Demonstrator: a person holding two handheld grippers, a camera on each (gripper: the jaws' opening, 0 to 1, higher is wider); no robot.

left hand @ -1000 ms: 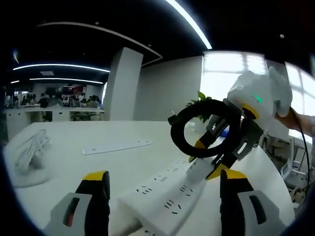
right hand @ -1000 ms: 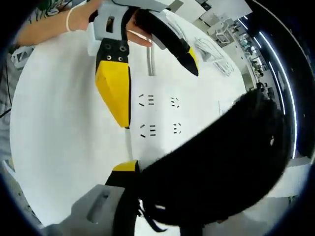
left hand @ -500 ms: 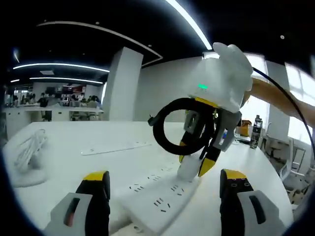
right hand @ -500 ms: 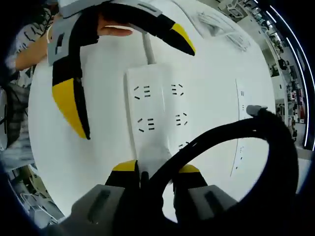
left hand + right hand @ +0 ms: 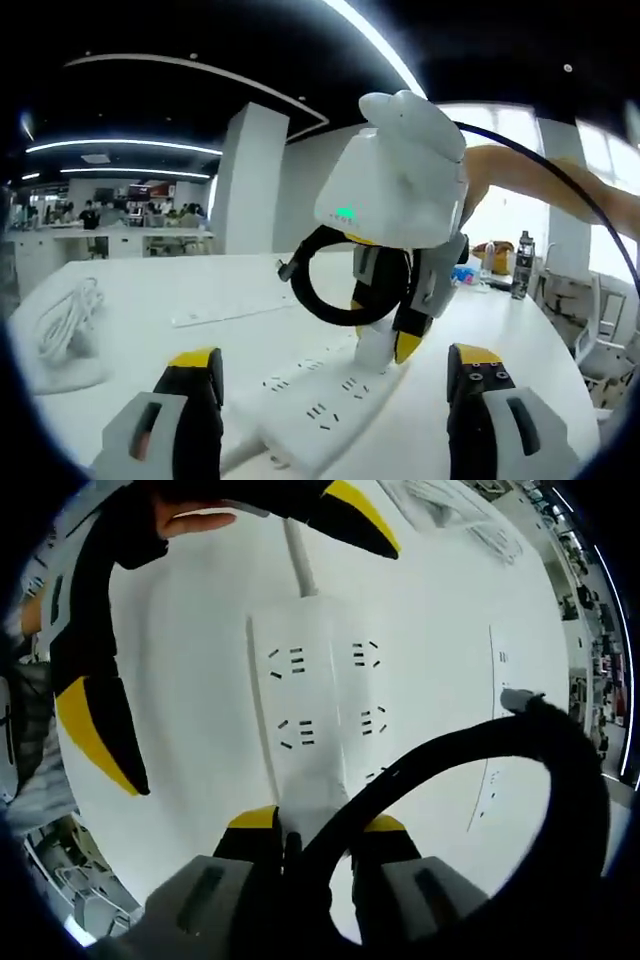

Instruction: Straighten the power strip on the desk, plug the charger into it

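no readable text, labels or numbers

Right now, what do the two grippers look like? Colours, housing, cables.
Left gripper: grey plastic jaw bodies with black fronts and yellow tips; one body carries a small red mark. Right gripper: black jaws with yellow tips under a rounded white housing with a green light; a thin black cable runs off it. The forearm behind it is bare, no sleeve visible.

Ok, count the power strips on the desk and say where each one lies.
2. The wide power strip lies between the left tongs, under the charger. A slim power strip lies farther back. More may be hidden.
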